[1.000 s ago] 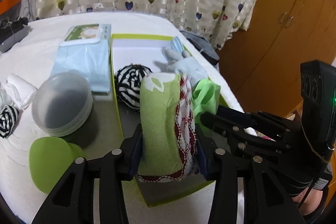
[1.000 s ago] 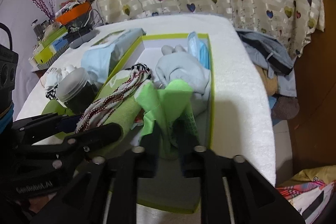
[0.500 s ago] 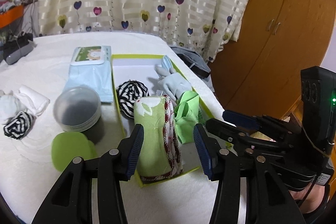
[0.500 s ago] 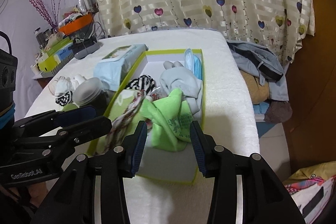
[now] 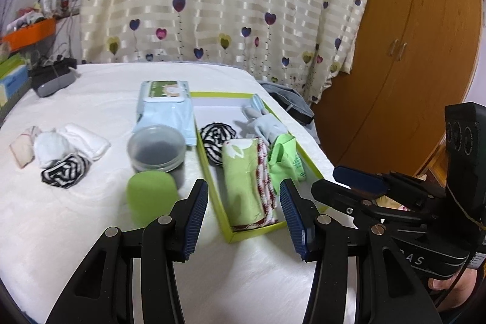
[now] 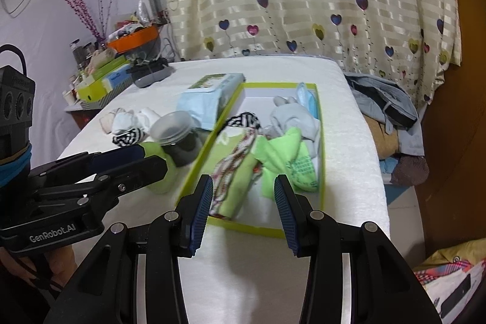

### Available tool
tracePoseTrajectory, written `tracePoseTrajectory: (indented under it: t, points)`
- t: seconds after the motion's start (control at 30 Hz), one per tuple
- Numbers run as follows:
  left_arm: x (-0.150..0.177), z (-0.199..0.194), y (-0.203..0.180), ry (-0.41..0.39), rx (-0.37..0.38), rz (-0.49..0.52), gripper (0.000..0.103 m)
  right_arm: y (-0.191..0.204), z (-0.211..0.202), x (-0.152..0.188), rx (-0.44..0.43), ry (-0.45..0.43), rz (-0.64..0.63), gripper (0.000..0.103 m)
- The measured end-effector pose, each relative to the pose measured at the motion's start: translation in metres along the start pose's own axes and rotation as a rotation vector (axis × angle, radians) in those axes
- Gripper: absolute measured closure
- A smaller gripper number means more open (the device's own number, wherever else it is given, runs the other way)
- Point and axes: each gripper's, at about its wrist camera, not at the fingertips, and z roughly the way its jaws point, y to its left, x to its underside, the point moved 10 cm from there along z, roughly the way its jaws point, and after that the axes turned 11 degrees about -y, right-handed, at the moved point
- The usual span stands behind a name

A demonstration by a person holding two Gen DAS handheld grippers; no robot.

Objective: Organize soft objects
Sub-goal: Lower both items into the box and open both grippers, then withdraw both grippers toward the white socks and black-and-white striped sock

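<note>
While both pairs of fingers stand released and empty, having just been opening, the left gripper [image 5: 244, 210] and right gripper [image 6: 243, 202] hover just short of the lime-edged shallow cardboard box [image 5: 243, 233], where the pale-green folded cloth [image 5: 240, 187] and bright-green sock [image 6: 285, 157] lie ahead of them.

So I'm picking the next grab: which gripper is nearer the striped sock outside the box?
Left. The left gripper is nearer the striped sock; the right gripper is beyond the box.

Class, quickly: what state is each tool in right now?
Left tool: open, holding nothing; jaws just widened.
Right tool: open, holding nothing; jaws just widened.
</note>
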Motion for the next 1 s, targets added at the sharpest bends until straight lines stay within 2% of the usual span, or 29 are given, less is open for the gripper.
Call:
tracePoseTrajectory:
  t: [1.0]
  points:
    - [0.002, -0.045, 0.063, -0.066, -0.064, -0.092, 0.055, 0.075, 0.000, 0.001, -0.085, 0.013, -0.126, 0.059]
